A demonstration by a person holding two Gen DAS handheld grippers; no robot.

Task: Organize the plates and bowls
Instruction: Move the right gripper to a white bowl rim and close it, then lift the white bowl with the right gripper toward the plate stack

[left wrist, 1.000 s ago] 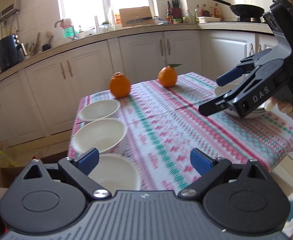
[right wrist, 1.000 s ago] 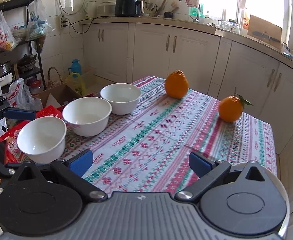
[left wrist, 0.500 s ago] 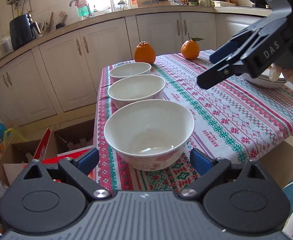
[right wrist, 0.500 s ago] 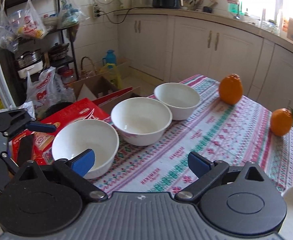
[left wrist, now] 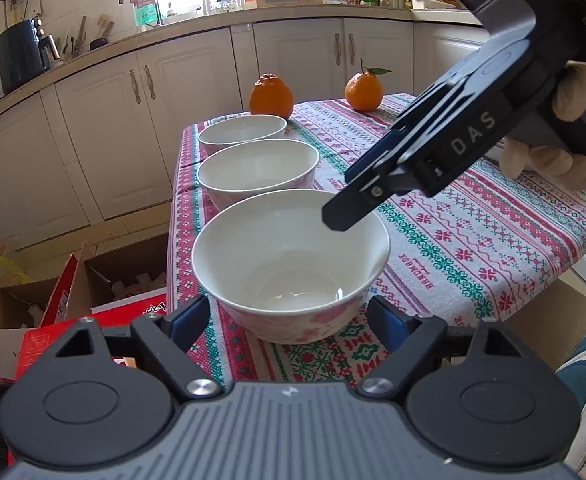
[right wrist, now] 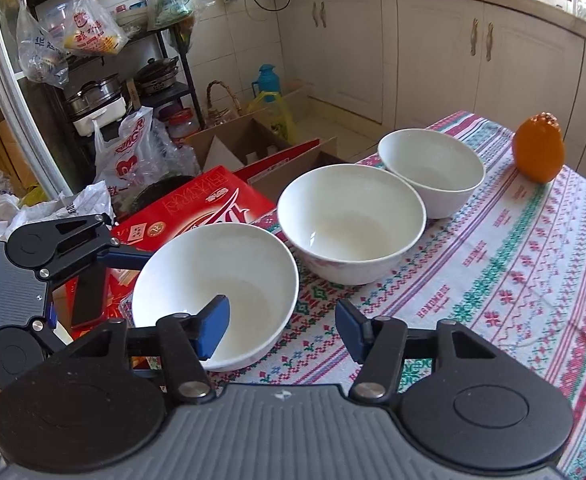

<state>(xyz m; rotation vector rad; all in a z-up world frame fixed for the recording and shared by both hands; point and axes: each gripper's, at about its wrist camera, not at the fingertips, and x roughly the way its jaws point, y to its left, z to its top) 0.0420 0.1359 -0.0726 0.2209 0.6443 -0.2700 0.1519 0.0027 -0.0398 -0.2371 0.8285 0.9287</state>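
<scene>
A: The right gripper (right wrist: 281,330) is spread wide, one blue pad over the inside of the nearest bowl (right wrist: 217,288) and the other outside its wall, so the rim sits between the jaws with nothing pinched yet. The left gripper (left wrist: 289,322) is also wide open, its pads on either side of that same bowl, low by its base and seemingly not touching.

B: So which step is this?

A: I judge it the start of the bowl stacking: a grasp being lined up on the bowl at the table's (left wrist: 493,240) near corner. Next, the right jaws need to close squarely on the rim, then lift cleanly toward the middle bowl (right wrist: 351,222).

B: Anything inside them?

A: All three look empty, the far bowl (right wrist: 431,172) included. They stand in a row along the cloth's edge, nearly touching. Two oranges (left wrist: 271,96) sit beyond. No plate shows in either view.
</scene>
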